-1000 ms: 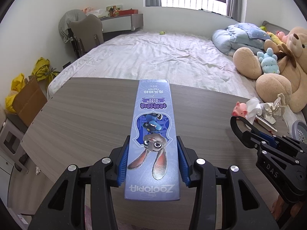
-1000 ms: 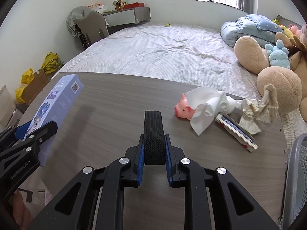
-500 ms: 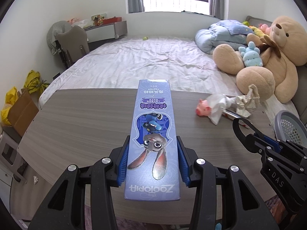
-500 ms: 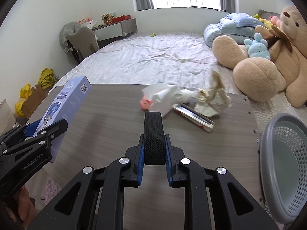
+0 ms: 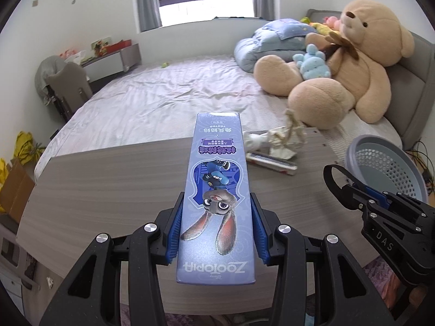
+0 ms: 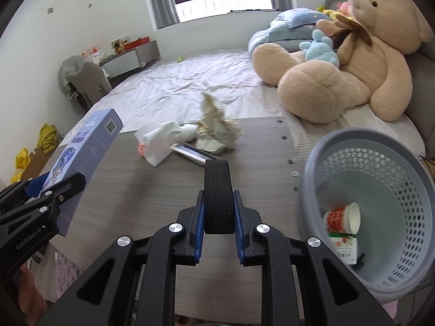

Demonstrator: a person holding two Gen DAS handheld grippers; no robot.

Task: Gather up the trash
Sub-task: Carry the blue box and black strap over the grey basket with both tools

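My left gripper [image 5: 216, 222] is shut on a long blue Zootopia box [image 5: 217, 184], held above the wooden table [image 5: 108, 184]; the box also shows in the right wrist view [image 6: 87, 146]. My right gripper [image 6: 218, 217] is shut on a black band loop [image 6: 217, 190], also seen in the left wrist view [image 5: 333, 179]. A grey perforated basket [image 6: 312, 163] stands at the table's right edge and holds a cup [image 6: 342, 217] and a small carton [image 6: 344, 247]. Crumpled paper [image 6: 214, 130], a white tissue [image 6: 160, 141] and a flat packet [image 6: 190, 152] lie on the far side of the table.
A bed [image 5: 168, 95] with a big teddy bear [image 5: 348, 62] lies beyond the table. A pink toy pig [image 6: 140, 150] peeks from under the tissue. A chair [image 5: 68, 87] and cardboard box [image 5: 16, 187] stand at the left.
Both grippers have swung to the right, still holding the box and the band. The basket has come into full view at the right.
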